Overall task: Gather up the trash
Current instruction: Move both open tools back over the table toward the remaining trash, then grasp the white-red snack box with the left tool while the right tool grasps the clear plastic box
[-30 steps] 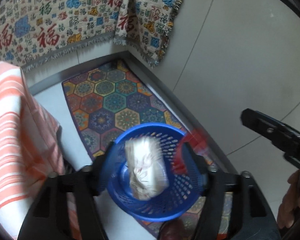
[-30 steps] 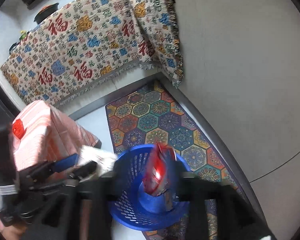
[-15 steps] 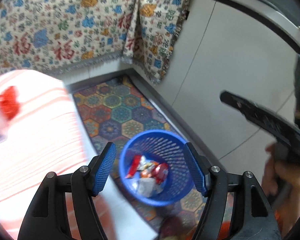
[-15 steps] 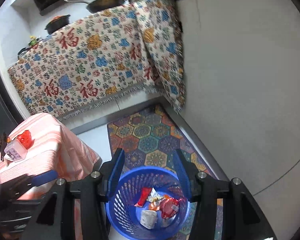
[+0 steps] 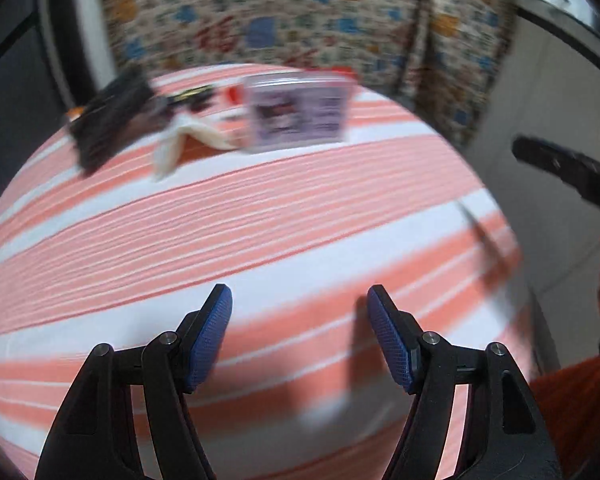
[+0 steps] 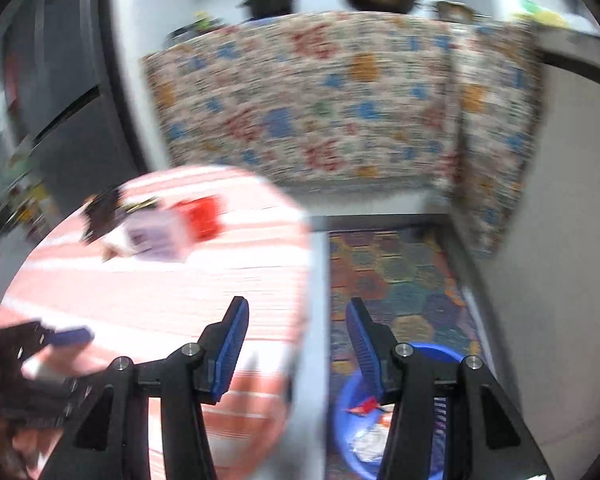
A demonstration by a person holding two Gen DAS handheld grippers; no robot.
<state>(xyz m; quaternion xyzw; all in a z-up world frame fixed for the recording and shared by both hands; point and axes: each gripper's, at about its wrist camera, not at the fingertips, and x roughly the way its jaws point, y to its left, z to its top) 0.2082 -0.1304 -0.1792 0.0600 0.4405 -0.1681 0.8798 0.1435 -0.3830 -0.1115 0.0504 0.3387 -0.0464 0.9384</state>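
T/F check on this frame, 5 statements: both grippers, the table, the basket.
1. The left gripper is open and holds nothing. True.
2. The right gripper is shut on a red wrapper. False: its jaws stand apart with nothing between them.
3. The blue basket stands on the striped table. False: it is on the floor, on the patterned mat beside the table.
4. The basket has wrappers in it. True.
5. The table has nothing left on it. False: a pale purple box and other blurred items remain at its far side.
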